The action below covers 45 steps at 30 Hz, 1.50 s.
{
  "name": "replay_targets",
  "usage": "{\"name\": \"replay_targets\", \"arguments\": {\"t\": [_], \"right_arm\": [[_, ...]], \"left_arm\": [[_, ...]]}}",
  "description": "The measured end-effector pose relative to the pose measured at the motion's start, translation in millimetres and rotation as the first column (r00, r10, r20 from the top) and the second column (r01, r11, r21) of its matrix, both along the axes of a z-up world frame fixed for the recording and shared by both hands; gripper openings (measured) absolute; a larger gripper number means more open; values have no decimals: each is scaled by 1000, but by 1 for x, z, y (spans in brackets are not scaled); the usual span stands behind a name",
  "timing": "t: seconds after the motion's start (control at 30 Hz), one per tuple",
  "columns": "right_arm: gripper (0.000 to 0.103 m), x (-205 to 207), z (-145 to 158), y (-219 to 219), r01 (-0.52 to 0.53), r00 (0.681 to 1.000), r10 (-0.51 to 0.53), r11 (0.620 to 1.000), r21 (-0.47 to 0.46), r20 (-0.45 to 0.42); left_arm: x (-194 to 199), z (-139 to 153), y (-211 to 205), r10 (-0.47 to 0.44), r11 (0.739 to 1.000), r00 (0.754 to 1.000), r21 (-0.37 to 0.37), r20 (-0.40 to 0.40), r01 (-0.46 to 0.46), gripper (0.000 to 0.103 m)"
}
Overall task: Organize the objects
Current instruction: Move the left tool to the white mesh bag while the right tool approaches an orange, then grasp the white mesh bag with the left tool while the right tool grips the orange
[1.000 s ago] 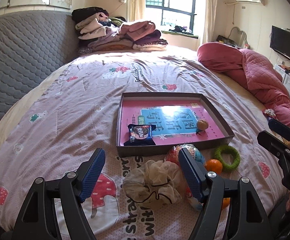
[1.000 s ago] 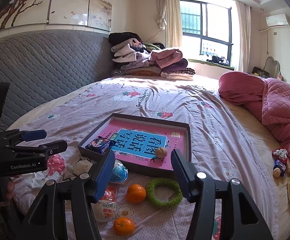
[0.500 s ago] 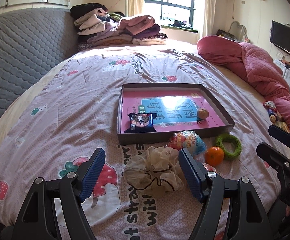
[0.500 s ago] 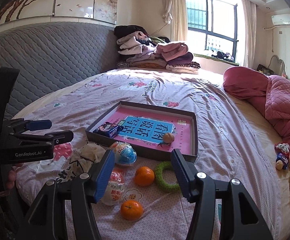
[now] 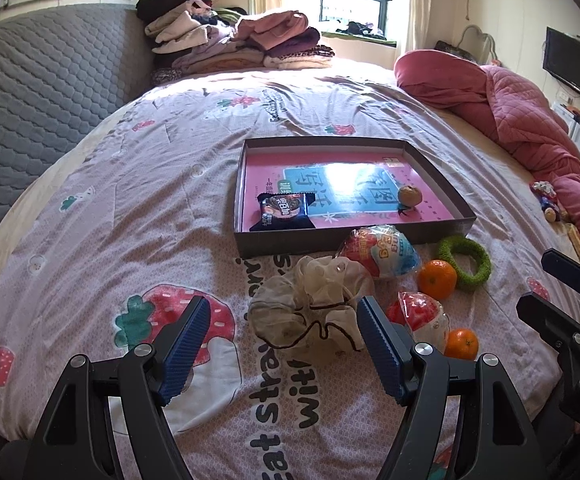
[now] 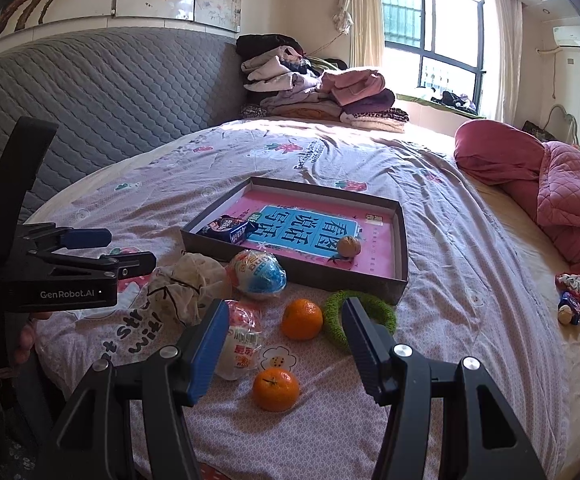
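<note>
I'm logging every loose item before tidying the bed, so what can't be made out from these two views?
- Left wrist view: the red-and-white packet is partly hidden behind the left hand-held gripper; its label cannot be read.
- Both views: the small items beside the pink quilt are too small to identify.
- Right wrist view: the dark snack packet is partly hidden by the box wall.
- Left wrist view: the right hand-held gripper is cut off by the edge.

Folded clothes (image 5: 233,40), pink quilt (image 5: 522,112)

Bright window (image 6: 430,36) daylight, perhaps overexposed
</note>
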State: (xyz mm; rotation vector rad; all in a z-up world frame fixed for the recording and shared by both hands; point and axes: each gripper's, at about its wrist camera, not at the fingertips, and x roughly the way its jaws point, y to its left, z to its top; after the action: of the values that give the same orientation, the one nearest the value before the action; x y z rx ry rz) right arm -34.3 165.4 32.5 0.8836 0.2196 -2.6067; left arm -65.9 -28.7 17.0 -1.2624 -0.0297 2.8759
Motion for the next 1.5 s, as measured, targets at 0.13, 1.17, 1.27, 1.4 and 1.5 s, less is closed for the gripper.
{"name": "replay_targets", "arguments": {"t": [0.13,1.17,1.27,1.4,1.5], "right_arm": [[58,2,-5,0,-4,1000,4,1000,4,17],[58,-1,-61,-4,-17,985,6,998,60,172],[58,-3,-65,-4,-13,984,1,998,62,179],[58,-4,-67,-4,-18,984,6,998,64,180],[58,-5,-71,-4,-21,982,8,997,68,187]], "left_arm": [[1,-4,1,-5,1000,1000,1,15,5,77],[-9,-38,-2,-7,1000,993,3,120,7,77],[-13,-40,-2,-4,1000,992,17,128,2,77],[-21,-44,-1,2,1000,992,8,127,-3,77],[-27,-50,-1,5,1000,990,-3,139,-5,77]]}}
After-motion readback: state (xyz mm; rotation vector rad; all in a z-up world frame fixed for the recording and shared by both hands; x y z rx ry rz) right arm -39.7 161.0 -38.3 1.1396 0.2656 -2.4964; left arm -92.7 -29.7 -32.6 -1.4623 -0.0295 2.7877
